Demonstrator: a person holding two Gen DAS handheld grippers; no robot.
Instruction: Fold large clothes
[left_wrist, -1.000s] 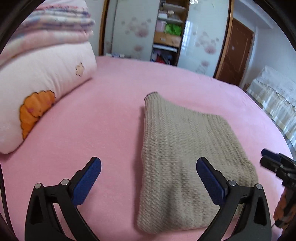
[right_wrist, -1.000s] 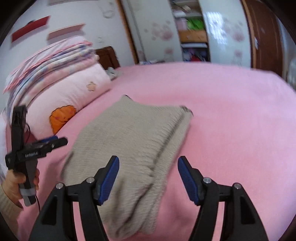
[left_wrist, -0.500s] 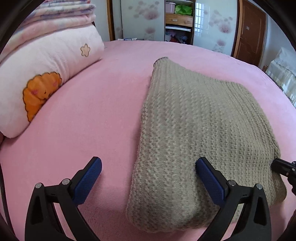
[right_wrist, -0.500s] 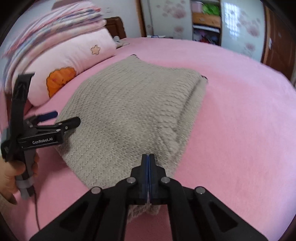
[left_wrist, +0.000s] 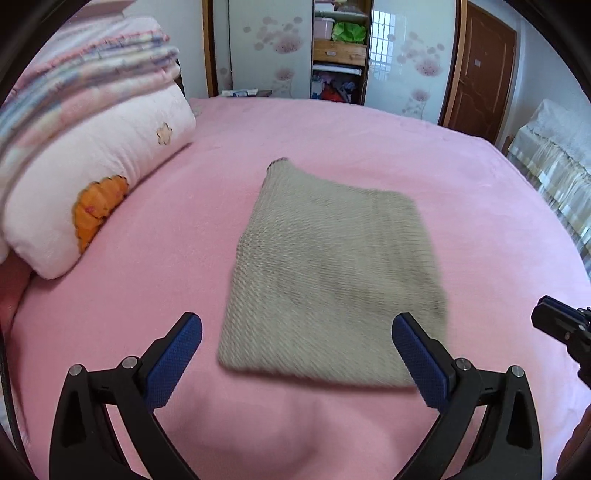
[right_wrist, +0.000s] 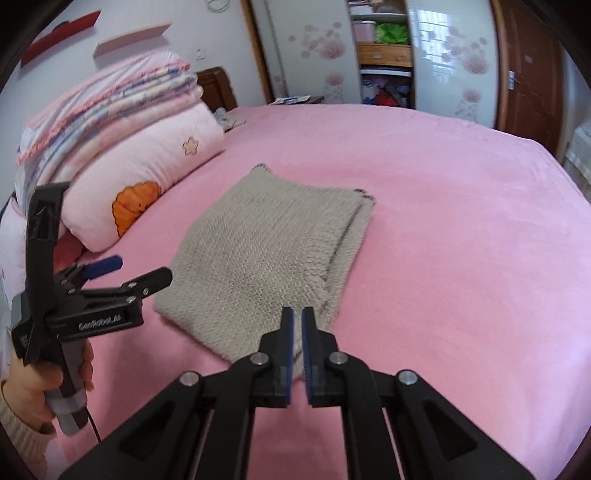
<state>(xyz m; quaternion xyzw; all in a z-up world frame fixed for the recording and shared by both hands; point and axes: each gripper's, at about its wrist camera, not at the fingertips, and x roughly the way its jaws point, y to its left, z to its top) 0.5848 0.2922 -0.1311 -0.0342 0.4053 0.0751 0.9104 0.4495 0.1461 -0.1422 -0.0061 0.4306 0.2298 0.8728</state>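
A beige knitted sweater (left_wrist: 332, 273) lies folded into a flat rectangle on the pink bed (left_wrist: 184, 229); it also shows in the right wrist view (right_wrist: 273, 254). My left gripper (left_wrist: 295, 354) is open and empty, just in front of the sweater's near edge. In the right wrist view the left gripper (right_wrist: 125, 273) hovers at the sweater's left corner. My right gripper (right_wrist: 297, 325) has its jaws almost closed with a thin gap, just above the sweater's near right corner, holding nothing that I can see. Its tip shows at the right edge of the left wrist view (left_wrist: 561, 325).
A pink pillow with an orange patch (left_wrist: 96, 188) and stacked folded blankets (left_wrist: 74, 77) lie at the left. A wardrobe with open shelves (left_wrist: 338, 48) and a brown door (left_wrist: 480, 70) stand behind the bed. Another bed (left_wrist: 554, 155) is at the right.
Both grippers have pulled back from the sweater, which now looks smaller and farther. The right gripper's jaws, open a second ago, closed and now show a thin gap.
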